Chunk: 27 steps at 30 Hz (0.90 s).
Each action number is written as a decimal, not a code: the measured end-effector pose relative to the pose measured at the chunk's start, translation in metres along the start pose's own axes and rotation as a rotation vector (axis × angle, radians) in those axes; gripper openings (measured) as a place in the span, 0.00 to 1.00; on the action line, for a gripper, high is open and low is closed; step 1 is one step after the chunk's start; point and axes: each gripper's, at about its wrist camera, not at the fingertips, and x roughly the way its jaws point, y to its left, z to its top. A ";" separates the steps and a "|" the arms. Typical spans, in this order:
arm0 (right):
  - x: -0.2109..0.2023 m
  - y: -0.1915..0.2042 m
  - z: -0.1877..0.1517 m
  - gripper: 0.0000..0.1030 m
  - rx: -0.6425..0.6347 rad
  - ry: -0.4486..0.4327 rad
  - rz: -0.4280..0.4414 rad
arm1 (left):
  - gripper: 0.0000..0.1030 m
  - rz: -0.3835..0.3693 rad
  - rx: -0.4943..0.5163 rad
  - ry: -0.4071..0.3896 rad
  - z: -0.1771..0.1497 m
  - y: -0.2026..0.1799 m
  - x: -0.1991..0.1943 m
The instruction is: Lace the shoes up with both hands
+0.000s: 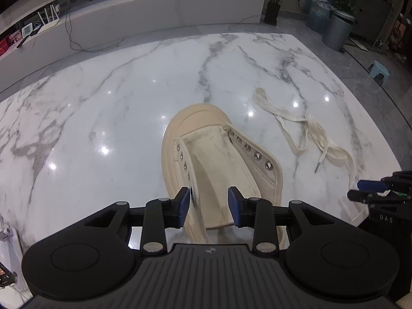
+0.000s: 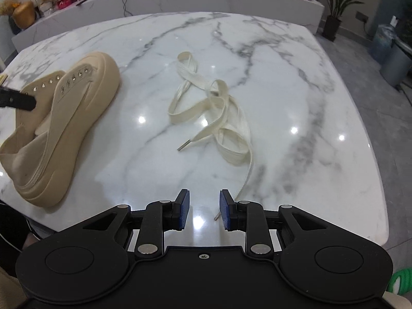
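Observation:
A beige high-top shoe (image 1: 206,139) stands on the white marble table (image 1: 116,108), toe pointing away, its metal eyelets unlaced. My left gripper (image 1: 209,207) is open, its blue pads either side of the shoe's tongue and collar. A cream flat lace (image 2: 219,113) lies loose in a tangle to the right of the shoe (image 2: 64,128); it also shows in the left wrist view (image 1: 306,126). One metal tip (image 2: 183,146) points toward me, the other (image 2: 217,215) lies between the pads of my right gripper (image 2: 204,210), which is open just above the table.
The table's right edge (image 2: 383,180) and near edge are close to my right gripper. My right gripper shows at the right edge of the left wrist view (image 1: 376,190). A long marble counter (image 1: 154,13), a plant (image 1: 273,2) and a grey bin (image 1: 337,29) stand beyond the table.

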 end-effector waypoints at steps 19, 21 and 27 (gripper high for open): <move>0.034 0.001 0.071 0.24 -0.049 -0.046 0.027 | 0.31 0.008 0.000 0.021 0.007 0.004 0.007; 0.040 0.002 0.077 0.23 -0.058 -0.049 0.016 | 0.31 0.006 0.003 0.023 0.009 0.005 0.008; 0.065 -0.001 0.097 0.03 -0.063 -0.012 -0.019 | 0.31 -0.001 0.011 0.026 0.015 0.006 0.013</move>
